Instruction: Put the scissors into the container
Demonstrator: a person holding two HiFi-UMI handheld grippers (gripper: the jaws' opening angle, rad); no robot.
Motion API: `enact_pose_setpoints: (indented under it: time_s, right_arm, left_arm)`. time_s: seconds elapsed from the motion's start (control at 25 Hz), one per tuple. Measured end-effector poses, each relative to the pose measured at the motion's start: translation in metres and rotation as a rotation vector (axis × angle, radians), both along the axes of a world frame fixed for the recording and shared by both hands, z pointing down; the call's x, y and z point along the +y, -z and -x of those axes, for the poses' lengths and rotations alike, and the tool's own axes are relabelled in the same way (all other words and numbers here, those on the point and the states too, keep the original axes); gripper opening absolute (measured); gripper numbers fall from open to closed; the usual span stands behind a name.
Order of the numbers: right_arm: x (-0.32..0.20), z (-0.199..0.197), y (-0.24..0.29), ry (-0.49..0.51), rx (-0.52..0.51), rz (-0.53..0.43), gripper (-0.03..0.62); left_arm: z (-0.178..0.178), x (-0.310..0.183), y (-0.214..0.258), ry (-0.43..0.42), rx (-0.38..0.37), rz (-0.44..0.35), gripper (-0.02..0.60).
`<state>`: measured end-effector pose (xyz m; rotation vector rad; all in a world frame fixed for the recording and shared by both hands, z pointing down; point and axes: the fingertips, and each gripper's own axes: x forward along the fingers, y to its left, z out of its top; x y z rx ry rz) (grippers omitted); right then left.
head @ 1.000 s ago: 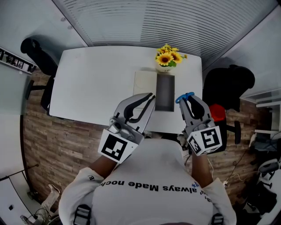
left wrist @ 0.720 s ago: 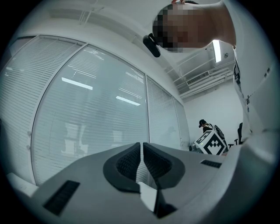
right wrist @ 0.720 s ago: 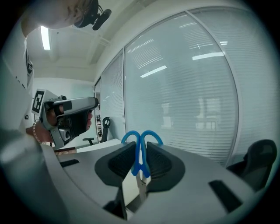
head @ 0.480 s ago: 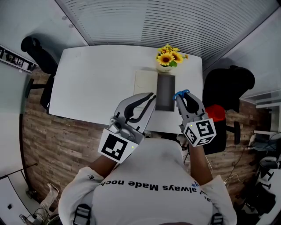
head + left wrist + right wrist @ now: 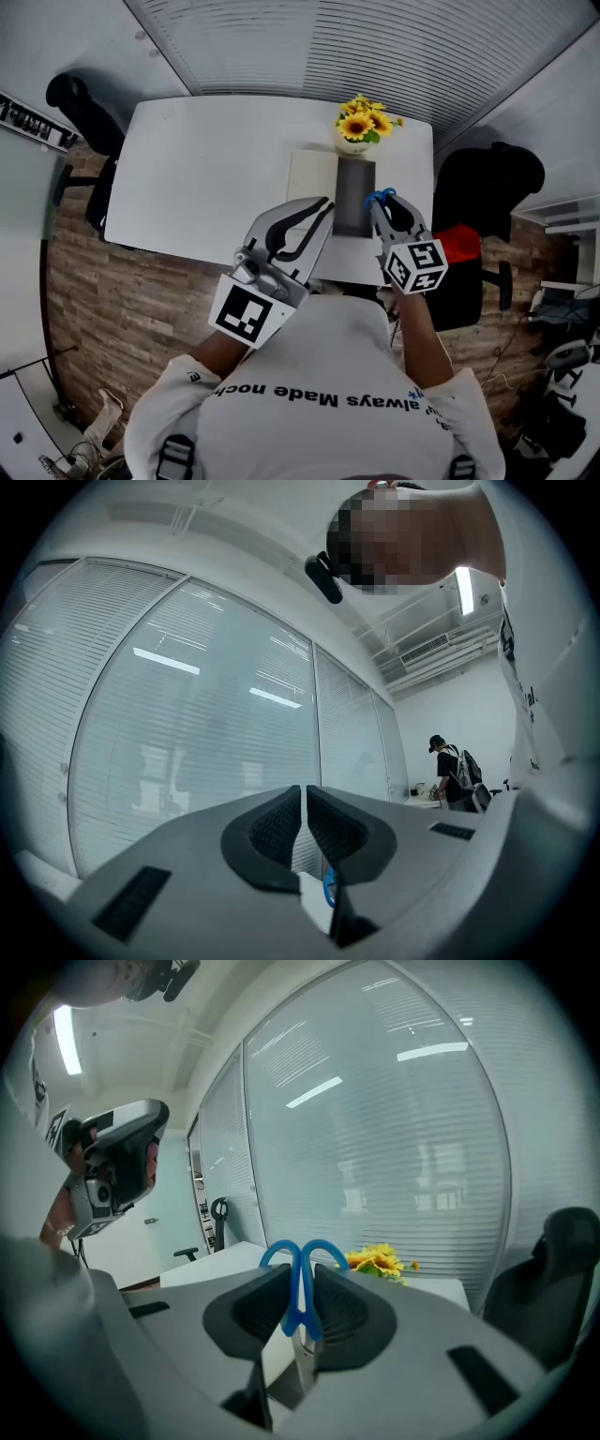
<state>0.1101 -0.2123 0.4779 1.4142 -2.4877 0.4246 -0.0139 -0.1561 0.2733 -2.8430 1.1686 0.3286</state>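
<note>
Landmark: container (image 5: 354, 197), a dark narrow tray lying lengthwise on a pale mat (image 5: 309, 183) on the white table (image 5: 206, 169).

Scissors (image 5: 299, 1283): clamped in the right gripper (image 5: 300, 1309). In the right gripper view the two blue handle loops stand up above the fingers (image 5: 253, 1312). The handle necks are pinched between the two dark pads, and the metal blades hang down below them, closed and near upright. The fingers are closed on the handles, one pad against each side.

In the head view the blue handles (image 5: 380, 196) show at the tips of the right gripper (image 5: 386, 202), just beside the container's right long edge, about halfway along it. The blades are hidden from that view, so I cannot tell whether they reach into the container.

Left gripper (image 5: 324, 203): just left of the container's near half, over the mat. In the left gripper view its fingers (image 5: 272, 827) are closed together, only a thin slit between the pads, with nothing held. It (image 5: 306, 817) points slightly upward at window blinds.

Flowers (image 5: 361, 122): yellow, at the container's far end, touching or just beyond it. They also show in the right gripper view (image 5: 380, 1260), past the scissors.
</note>
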Motion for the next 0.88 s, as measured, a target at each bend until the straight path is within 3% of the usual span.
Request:
enact_pose_setpoints:
  time_s: [0.88]
  right_arm:
    - [-0.022,0.006,-0.083,0.000,0.034,0.150,0.089]
  left_arm:
    - [0.004,0.004,0.001,0.011,0.000,0.001,0.037]
